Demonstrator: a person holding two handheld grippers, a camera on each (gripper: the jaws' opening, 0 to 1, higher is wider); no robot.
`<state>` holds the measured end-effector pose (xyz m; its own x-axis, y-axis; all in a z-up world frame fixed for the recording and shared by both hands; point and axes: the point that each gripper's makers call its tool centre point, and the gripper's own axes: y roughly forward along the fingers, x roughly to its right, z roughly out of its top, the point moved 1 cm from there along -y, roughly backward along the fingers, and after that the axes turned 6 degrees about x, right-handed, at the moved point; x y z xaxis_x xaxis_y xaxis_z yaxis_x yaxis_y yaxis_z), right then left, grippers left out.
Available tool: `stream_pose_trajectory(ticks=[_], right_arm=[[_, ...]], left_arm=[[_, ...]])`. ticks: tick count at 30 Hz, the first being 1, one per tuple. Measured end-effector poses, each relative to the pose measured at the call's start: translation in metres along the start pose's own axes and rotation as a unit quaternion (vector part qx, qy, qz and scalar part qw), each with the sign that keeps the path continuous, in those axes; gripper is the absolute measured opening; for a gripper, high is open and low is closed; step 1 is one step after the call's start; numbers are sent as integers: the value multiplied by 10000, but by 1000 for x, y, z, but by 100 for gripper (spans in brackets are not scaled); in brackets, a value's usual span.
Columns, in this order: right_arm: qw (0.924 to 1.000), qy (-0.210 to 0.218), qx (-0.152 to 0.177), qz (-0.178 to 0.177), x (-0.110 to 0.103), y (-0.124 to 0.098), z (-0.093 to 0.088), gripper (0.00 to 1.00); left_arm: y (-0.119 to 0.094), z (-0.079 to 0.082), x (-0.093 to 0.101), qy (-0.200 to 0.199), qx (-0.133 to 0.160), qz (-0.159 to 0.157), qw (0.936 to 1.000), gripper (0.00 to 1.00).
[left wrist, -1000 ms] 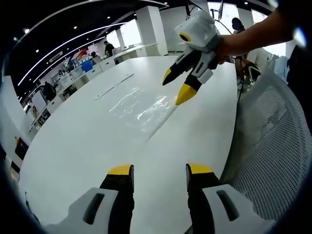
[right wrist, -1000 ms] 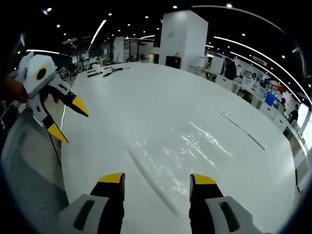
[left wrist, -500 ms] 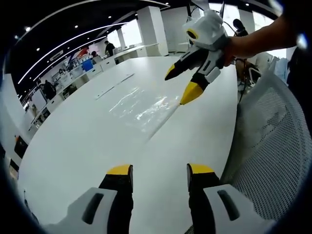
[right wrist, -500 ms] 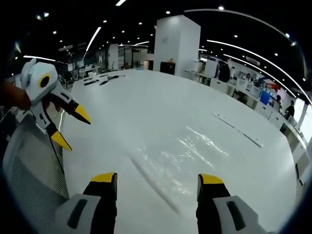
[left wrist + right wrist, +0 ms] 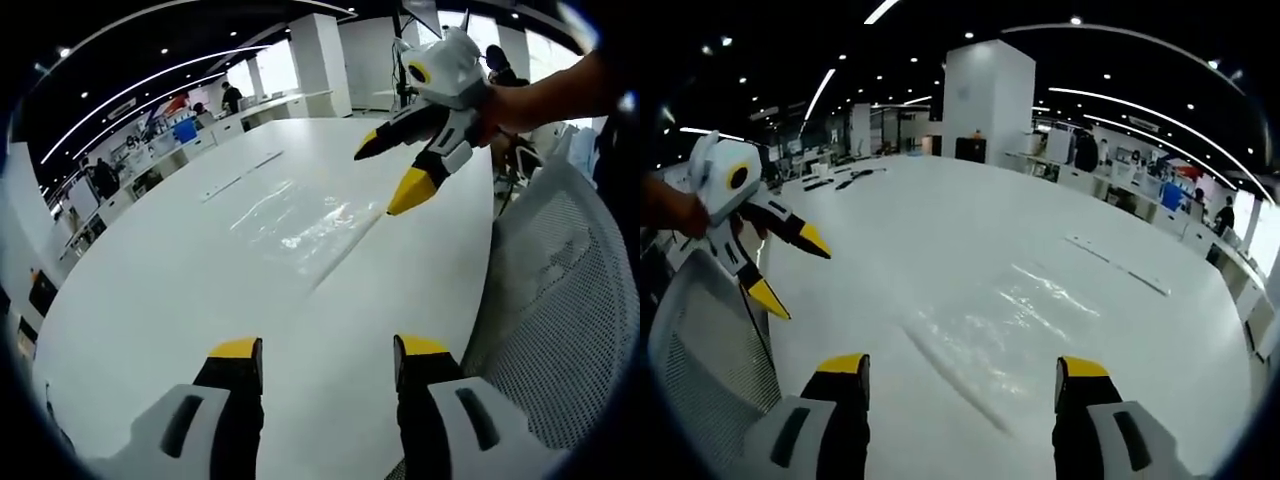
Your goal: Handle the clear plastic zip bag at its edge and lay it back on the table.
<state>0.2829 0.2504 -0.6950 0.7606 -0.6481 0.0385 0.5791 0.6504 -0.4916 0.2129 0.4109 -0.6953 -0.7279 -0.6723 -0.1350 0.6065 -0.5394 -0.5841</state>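
Far desks: upper left of the left gripper view, a row of desks point(image 5: 150, 150) and people stands well back from the action, so there's room to work.
Table: the white table point(image 5: 130, 290) spreads bare across the frame's left half, a flat place to set the bag down.
Zip bag: the clear plastic zip bag point(image 5: 300, 215) lies flat at frame centre, its long straight edge turned toward the right side where a jaw can reach it. In the right gripper view the bag point(image 5: 1010, 320) sits centre frame, just beyond the jaw tips.
Left gripper: the left gripper point(image 5: 326, 350) rises at bottom centre, jaws spread wide and holding nothing, aimed up the table at the bag. In the right gripper view it point(image 5: 787, 270) hangs at middle left, parted and clear of the table.
Right gripper: the right gripper point(image 5: 390, 175) hovers upper right over the bag's near edge, jaws apart and empty; its own view shows it point(image 5: 960, 370) gaping at bottom centre.
Mesh chair: a mesh chair back point(image 5: 560, 290) fills the right side, by the table's edge.
Stage: judging by the empty jaws, the bag looks laid down or not yet picked up.
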Motion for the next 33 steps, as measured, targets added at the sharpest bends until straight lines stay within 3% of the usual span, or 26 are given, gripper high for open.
stream_pose_trajectory(ticks=[33], right_arm=[[9997, 138, 98, -201, 1, -17, -4, 75]], left_arm=[[0, -1, -3, -105, 50, 33, 9999, 57]])
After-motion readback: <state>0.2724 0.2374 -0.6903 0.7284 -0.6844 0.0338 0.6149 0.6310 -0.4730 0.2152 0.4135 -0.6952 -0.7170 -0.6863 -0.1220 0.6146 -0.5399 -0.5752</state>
